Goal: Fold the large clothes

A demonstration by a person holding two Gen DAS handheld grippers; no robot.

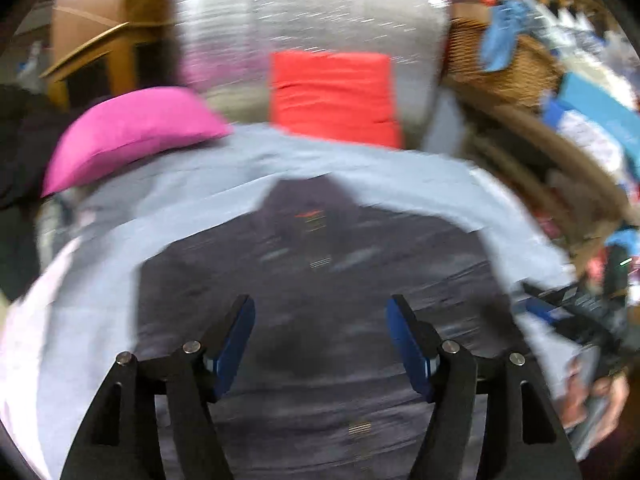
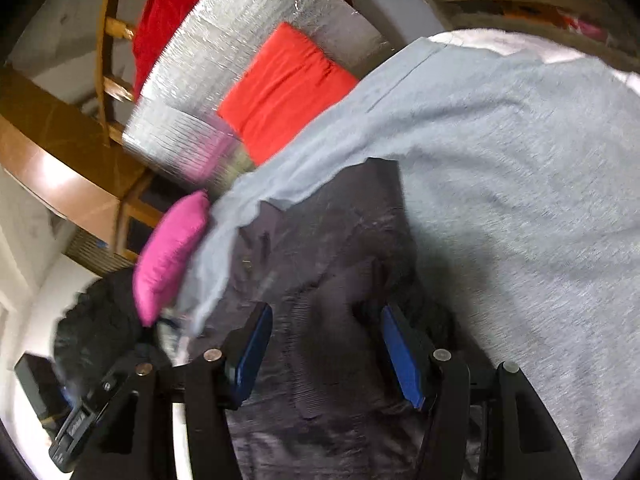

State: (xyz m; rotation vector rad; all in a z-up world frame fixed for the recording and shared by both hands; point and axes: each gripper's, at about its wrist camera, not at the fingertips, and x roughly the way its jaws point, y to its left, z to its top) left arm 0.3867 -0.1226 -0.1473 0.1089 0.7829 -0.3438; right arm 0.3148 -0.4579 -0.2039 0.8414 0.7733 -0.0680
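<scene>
Dark grey garment (image 1: 312,280), the piece to be folded, fills the lower middle of the left wrist view, spread on a pale blue sheet (image 1: 360,176) that frames it on the left, top and right. Its narrow hood-like end points toward the top of the frame, so its long axis seems to run from the bottom edge up toward the red cushion (image 1: 334,96); a pink pillow (image 1: 128,132) sits at the upper left. The left gripper (image 1: 320,340) hovers over the cloth with its blue pads wide apart, holding nothing.

In the right wrist view the garment (image 2: 320,280) runs from the bottom centre up toward the middle, tilted slightly rightward, with the sheet (image 2: 520,200) covering the right side. The right gripper (image 2: 326,348) is likewise spread and empty above the fabric. Motion blur hides seams and edges, so a good fold likely means first locating opposite side edges, pinching one layer only, and keeping both grippers level.
</scene>
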